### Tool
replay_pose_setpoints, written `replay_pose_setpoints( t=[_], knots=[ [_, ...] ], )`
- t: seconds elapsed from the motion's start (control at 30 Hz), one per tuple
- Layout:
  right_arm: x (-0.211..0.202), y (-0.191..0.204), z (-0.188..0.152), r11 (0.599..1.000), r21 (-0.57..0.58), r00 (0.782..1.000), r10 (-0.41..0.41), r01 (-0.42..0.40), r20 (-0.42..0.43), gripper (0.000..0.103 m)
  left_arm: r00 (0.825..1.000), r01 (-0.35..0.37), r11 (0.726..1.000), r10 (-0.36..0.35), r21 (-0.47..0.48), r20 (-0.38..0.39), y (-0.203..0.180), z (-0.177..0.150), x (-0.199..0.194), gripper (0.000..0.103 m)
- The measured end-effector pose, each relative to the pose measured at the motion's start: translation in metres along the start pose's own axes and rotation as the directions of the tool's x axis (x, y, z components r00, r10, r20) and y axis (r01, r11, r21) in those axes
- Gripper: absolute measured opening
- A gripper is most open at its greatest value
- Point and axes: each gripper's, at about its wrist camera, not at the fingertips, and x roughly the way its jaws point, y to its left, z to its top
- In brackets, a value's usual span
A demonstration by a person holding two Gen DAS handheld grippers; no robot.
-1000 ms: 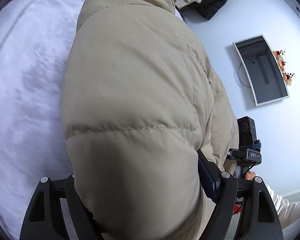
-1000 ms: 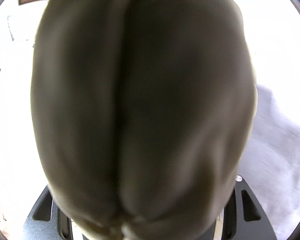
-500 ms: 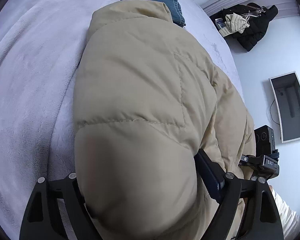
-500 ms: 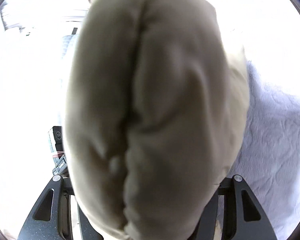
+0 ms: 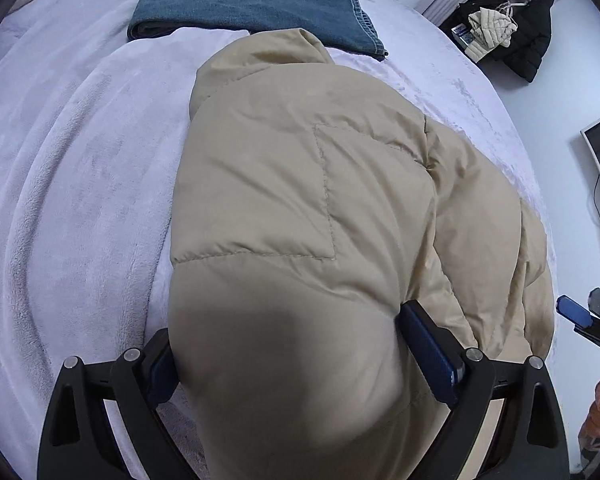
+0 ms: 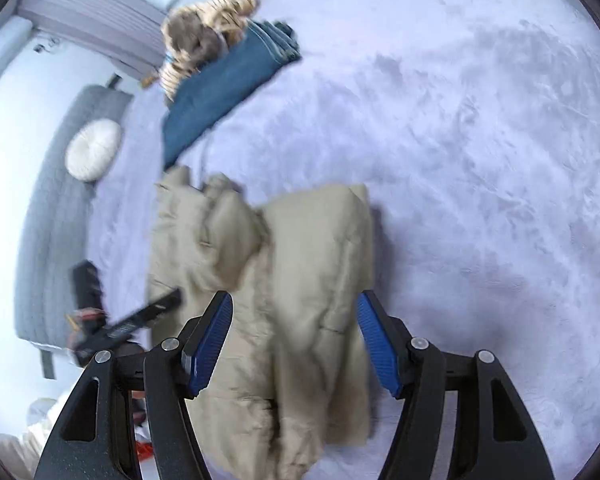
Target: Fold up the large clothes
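A beige puffer jacket point(image 5: 300, 200) lies folded on the pale lilac bed point(image 5: 60, 200). My left gripper point(image 5: 288, 332) straddles its near end. The jaws are opening and stand very wide, and the puffy fold still fills the gap and brushes both pads. My right gripper point(image 6: 296, 336) hovers above the jacket point(image 6: 300, 260), its jaws opening with nothing between the blue pads point(image 6: 214, 340). The right gripper's tip point(image 5: 580, 314) shows at the left wrist view's right edge. The left gripper point(image 6: 140, 320) appears blurred in the right wrist view.
Folded blue jeans point(image 5: 252, 4) lie at the far end of the bed, with a striped knit item point(image 6: 216, 12) beyond them. Dark clothes point(image 5: 516, 20) are piled off the bed at the upper right. A grey bench with a round white cushion point(image 6: 94, 148) runs along the bed's side.
The right gripper has let go of the jacket and risen, so the jacket now lies below it. The left gripper has tipped downward, widened, and brought its end of the jacket down onto the bed.
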Motion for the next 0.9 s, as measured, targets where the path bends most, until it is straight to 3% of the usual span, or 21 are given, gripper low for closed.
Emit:
replay_pose_setpoints(
  t=[0.1,0.17,0.23,0.3,0.37,0.43,0.47,0.5,0.67,0.8,0.9],
  knots=[
    [0.023,0.024,0.002,0.994,0.022,0.993,0.111,-0.110,-0.047,0.069,1.000,-0.004,1.000,0.004,-0.008,-0.003,-0.005,-0.003,-0.003,0.098],
    [0.039,0.029,0.011,0.988,0.066,0.987,0.143,-0.139,-0.069,0.069,1.000,-0.025,0.999,0.025,-0.020,0.007,0.004,-0.003,-0.011,0.097],
    [0.079,0.035,0.018,0.980,0.131,0.984,0.163,-0.153,-0.073,0.069,0.995,-0.028,0.999,0.032,-0.041,0.090,0.011,-0.005,-0.033,0.097],
    [0.092,0.022,0.018,0.962,0.201,0.978,0.199,-0.183,-0.065,0.069,0.984,-0.012,0.999,0.020,-0.044,0.175,0.016,0.005,-0.051,0.097],
    [0.103,0.019,0.022,0.945,0.240,0.970,0.240,-0.221,-0.051,0.069,0.979,-0.035,0.999,0.042,-0.037,0.200,0.016,0.017,-0.052,0.097],
    [0.114,0.029,0.030,0.932,0.253,0.960,0.278,-0.259,-0.042,0.055,0.980,-0.056,0.998,0.058,-0.018,0.191,0.014,0.030,-0.041,0.097],
    [0.118,0.032,0.033,0.924,0.260,0.953,0.301,-0.281,-0.038,0.027,0.981,-0.064,0.998,0.065,-0.009,0.184,0.014,0.033,-0.035,0.094],
    [0.120,0.036,0.035,0.922,0.265,0.952,0.302,-0.282,-0.039,0.010,0.984,-0.076,0.997,0.074,0.004,0.165,0.010,0.036,-0.026,0.090],
    [0.133,0.042,0.039,0.970,0.208,0.989,0.138,-0.123,-0.061,0.003,0.978,-0.148,0.986,0.135,0.078,0.157,-0.017,0.030,-0.004,0.090],
    [0.139,0.034,0.023,0.991,0.137,0.995,0.011,0.003,-0.100,0.003,0.970,-0.202,0.968,0.177,0.150,0.168,-0.039,0.021,0.005,0.090],
    [0.146,0.024,0.013,0.990,0.141,0.994,-0.002,0.017,-0.109,0.001,0.967,-0.218,0.963,0.190,0.161,0.172,-0.043,0.018,0.006,0.090]
  ],
)
